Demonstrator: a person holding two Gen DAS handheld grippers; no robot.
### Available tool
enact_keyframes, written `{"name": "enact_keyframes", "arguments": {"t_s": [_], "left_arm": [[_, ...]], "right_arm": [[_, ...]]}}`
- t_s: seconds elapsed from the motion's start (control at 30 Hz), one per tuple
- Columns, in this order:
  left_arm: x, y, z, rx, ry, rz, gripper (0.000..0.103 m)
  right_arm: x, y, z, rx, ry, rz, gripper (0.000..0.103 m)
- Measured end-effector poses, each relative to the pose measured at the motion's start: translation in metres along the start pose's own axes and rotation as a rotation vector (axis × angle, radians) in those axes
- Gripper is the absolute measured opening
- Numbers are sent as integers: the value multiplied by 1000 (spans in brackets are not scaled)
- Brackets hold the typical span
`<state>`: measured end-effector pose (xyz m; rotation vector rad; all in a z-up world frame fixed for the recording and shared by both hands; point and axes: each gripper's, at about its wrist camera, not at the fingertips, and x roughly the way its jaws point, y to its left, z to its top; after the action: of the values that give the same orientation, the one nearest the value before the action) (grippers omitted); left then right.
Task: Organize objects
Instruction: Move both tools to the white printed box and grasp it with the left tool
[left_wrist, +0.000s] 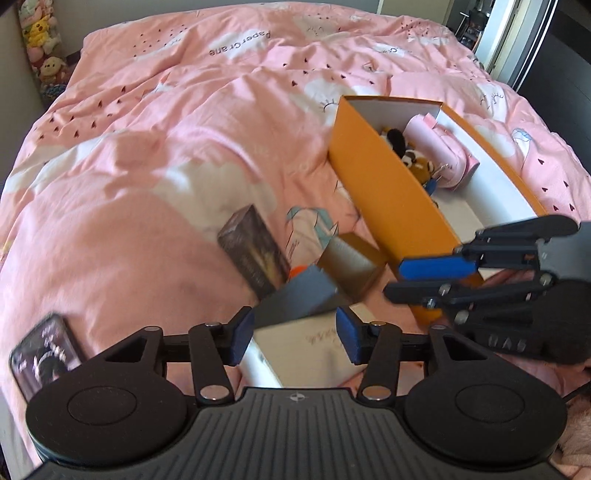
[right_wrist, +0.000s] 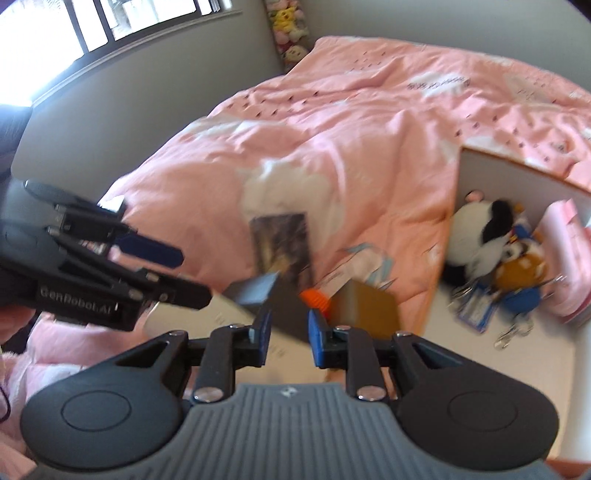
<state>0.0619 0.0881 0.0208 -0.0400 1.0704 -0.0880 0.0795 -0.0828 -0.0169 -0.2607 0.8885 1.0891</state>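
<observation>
Left hand-held gripper (left_wrist: 295, 334) stands wide around a grey box (left_wrist: 301, 295), right hand-held gripper (right_wrist: 287, 338) likewise wide; orange storage box (left_wrist: 384, 199) part-filled with toys, several boxes remaining beside it on the bed (left_wrist: 147, 155).

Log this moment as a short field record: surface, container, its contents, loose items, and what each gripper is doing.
surface: pink duvet on a bed
container: orange box, open, white inside
contents: panda plush, brown plush, pink pouch, keys and tags
loose items: dark patterned box, gold box, grey box, phone
left gripper: open, its pads either side of the grey box and a white box
right gripper: open, pointed at the same pile
blur: heavy, so contact cannot be told
</observation>
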Motion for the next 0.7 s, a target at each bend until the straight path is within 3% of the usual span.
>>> {"name": "enact_keyframes", "arguments": {"t_s": [0.13, 0.3, 0.53, 0.6, 0.7], "left_arm": [[0, 7, -14, -52, 56, 20, 65], [10, 13, -32, -92, 133, -2, 65], [15, 9, -39, -65, 135, -17, 56], [14, 8, -38, -60, 119, -16, 49], [10, 5, -35, -45, 83, -34, 48]], "right_arm": [[14, 17, -15, -46, 49, 11, 40], [23, 26, -24, -106, 104, 12, 50], [35, 39, -29, -198, 129, 0, 60], [39, 39, -29, -206, 127, -7, 63], [43, 40, -27, -233, 125, -19, 66]]}}
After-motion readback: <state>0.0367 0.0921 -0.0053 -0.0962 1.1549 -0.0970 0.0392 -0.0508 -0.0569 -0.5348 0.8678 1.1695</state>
